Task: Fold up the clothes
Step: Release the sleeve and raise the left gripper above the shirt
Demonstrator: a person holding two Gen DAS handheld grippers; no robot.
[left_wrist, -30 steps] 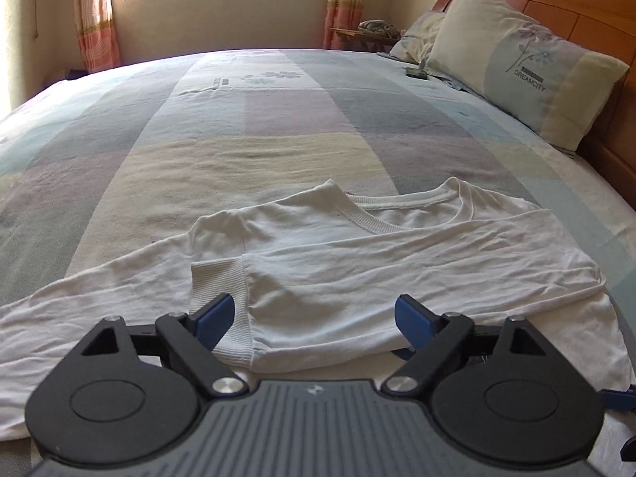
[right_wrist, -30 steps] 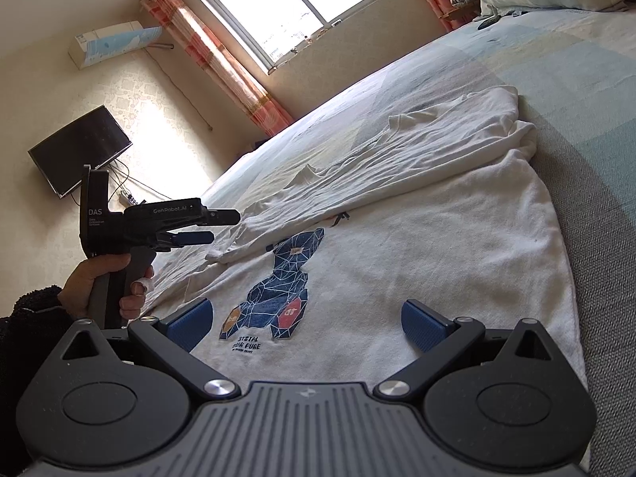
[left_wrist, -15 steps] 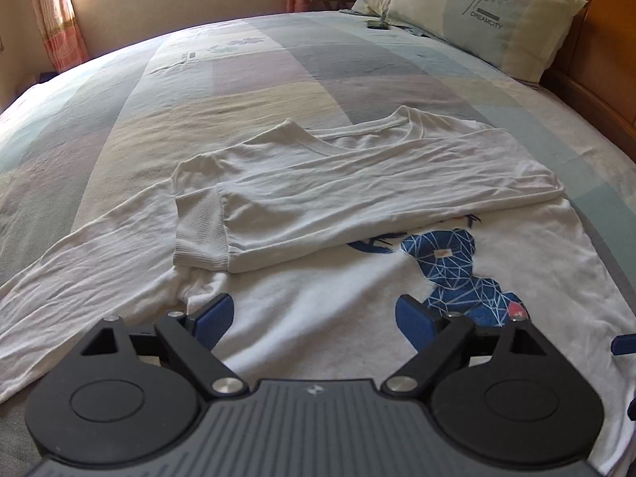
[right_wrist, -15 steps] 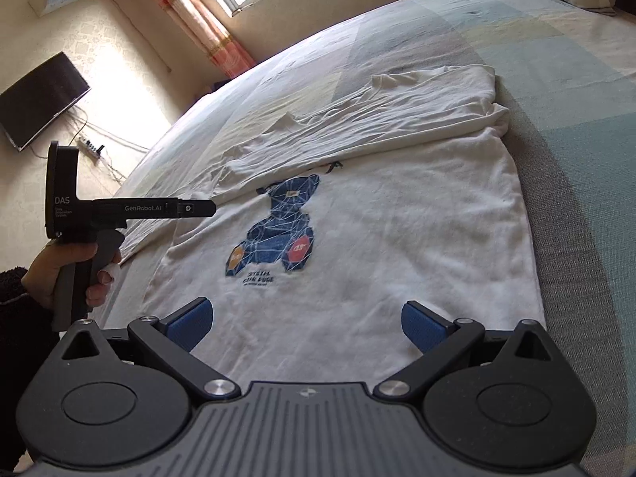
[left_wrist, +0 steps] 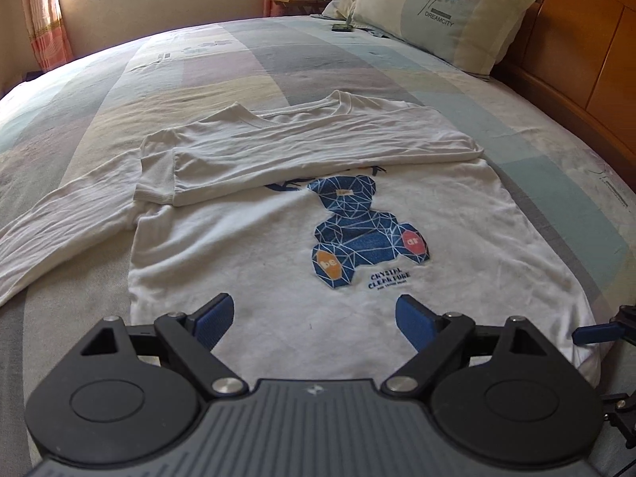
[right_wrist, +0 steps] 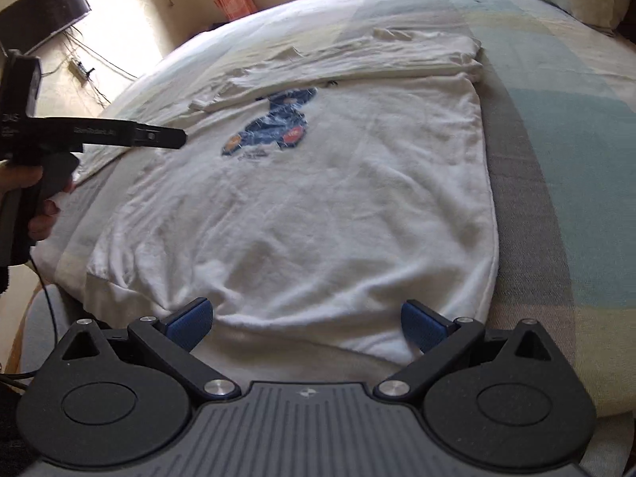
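White shirt lay flat on bed, print up, one sleeve folded across chest, other sleeve trailing off shirt's side. Left hand-held gripper over shirt's hem, jaws apart, empty. Right hand-held gripper at hem too, jaws apart, nothing clamped. Risk, judged: grabbing single layer at hem would drag shirt, undo folded sleeve. Right view alone showed person's hand near shirt; left view alone showed pillow beyond shirt's collar.
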